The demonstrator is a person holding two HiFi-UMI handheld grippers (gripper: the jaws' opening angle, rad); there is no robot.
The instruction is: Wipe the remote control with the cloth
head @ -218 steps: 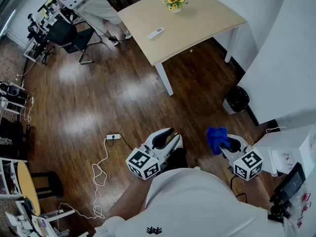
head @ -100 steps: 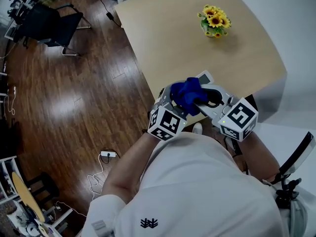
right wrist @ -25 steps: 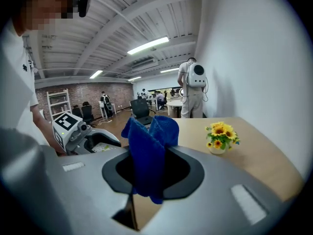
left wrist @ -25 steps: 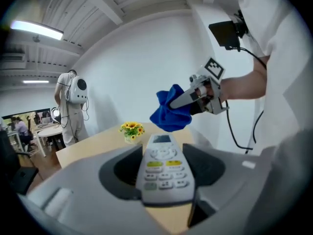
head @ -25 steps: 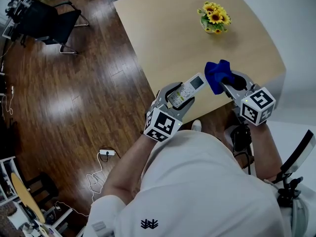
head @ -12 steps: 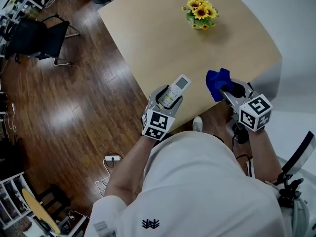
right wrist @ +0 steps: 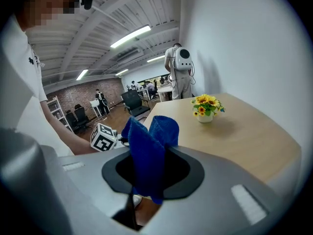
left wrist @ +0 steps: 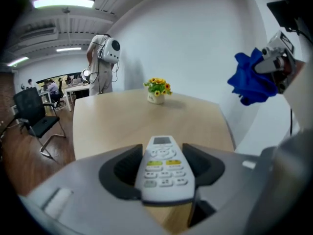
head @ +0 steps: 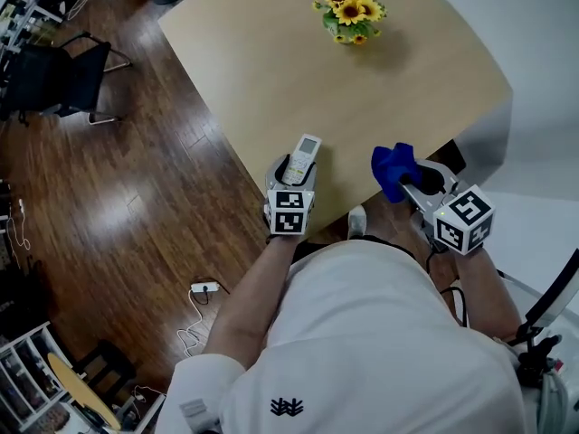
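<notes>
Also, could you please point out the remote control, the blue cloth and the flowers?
remote control (head: 299,159): head view, its button face.
blue cloth (right wrist: 145,154): right gripper view, its front fold.
flowers (head: 348,7): head view, the yellow blooms.

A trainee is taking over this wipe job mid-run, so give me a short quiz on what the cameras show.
1. Which gripper holds the remote control: A left, B right?
2. True or false: the cloth is touching the remote control.
3. Fill in: the flowers stand on the ___.
Key: 1 A, the left gripper. 2 False; the right gripper holds it apart. 3 table.
</notes>
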